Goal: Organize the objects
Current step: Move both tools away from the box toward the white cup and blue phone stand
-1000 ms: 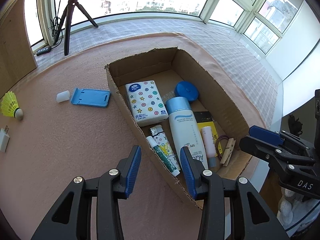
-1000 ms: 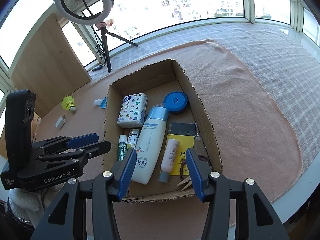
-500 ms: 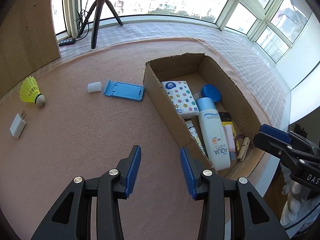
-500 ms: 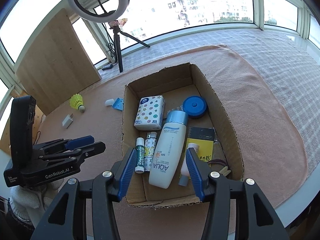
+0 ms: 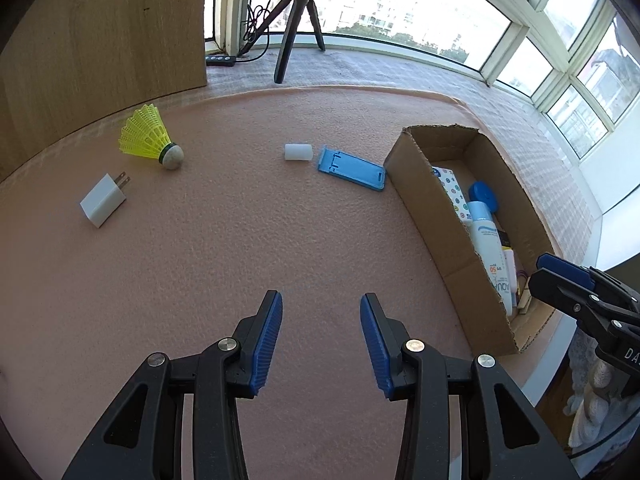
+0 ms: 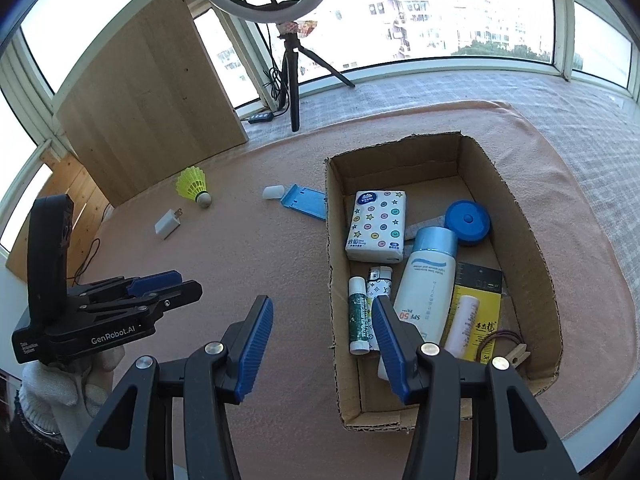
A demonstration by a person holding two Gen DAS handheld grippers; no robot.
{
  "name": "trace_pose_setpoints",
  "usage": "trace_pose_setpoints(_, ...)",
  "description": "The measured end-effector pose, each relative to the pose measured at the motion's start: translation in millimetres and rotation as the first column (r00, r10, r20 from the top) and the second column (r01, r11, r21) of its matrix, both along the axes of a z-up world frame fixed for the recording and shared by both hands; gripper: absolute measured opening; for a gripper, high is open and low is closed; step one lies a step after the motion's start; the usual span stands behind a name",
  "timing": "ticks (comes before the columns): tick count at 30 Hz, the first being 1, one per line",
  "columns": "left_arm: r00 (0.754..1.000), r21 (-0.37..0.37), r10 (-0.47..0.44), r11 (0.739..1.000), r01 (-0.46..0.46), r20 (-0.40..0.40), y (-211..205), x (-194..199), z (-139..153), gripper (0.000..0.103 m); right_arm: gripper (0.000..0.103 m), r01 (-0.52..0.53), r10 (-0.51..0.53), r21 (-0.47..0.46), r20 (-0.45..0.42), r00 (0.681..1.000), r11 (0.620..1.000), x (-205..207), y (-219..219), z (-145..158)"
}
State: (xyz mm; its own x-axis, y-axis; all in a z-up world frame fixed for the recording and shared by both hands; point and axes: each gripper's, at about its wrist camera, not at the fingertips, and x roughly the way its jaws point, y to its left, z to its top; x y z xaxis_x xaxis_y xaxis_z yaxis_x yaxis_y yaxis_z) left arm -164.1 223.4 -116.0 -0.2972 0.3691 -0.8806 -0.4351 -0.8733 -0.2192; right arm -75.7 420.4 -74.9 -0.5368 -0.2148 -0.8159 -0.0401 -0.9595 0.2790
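Observation:
A cardboard box [image 6: 528,236] on the pink mat holds a tissue pack [image 6: 376,226], a sunscreen bottle [image 6: 426,284], a blue round case [image 6: 467,222], lip balms and several small items. Left of the box lie a blue phone stand [image 5: 352,169], a small white cap [image 5: 298,153], a yellow shuttlecock [image 5: 150,137] and a white charger plug [image 5: 105,200]. My left gripper [image 5: 321,340] is open and empty over bare mat. My right gripper [image 6: 322,346] is open and empty, straddling the box's left wall. Each gripper shows in the other's view, the right gripper [image 5: 576,292] at the box's near end and the left gripper [image 6: 160,288] over the mat.
A wooden board [image 6: 148,100] leans at the back left. A ring light tripod [image 6: 290,76] and a power strip [image 5: 220,60] stand on the checked cloth by the windows. The table edge [image 6: 600,420] runs just past the box. A gloved hand [image 6: 60,392] holds the left gripper.
Both grippers have swung left, away from the box. In the left wrist view the box has slid to the right edge and the shuttlecock and plug have come near. Jaws unchanged.

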Motion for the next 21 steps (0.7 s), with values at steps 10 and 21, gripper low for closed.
trace_pose_setpoints(10, 0.994, -0.022, 0.112, 0.994, -0.112, -0.008, -78, -9, -4, 0.044, 0.048, -0.045, 0.044, -0.032, -0.030, 0.999, 0.998, -11, -42, -4)
trace_pose_setpoints(21, 0.977, -0.049, 0.206, 0.977, -0.209, -0.057, -146, -34, 5, 0.044, 0.048, -0.097, 0.097, 0.013, -0.023, 0.995, 0.995, -45, -62, -2)
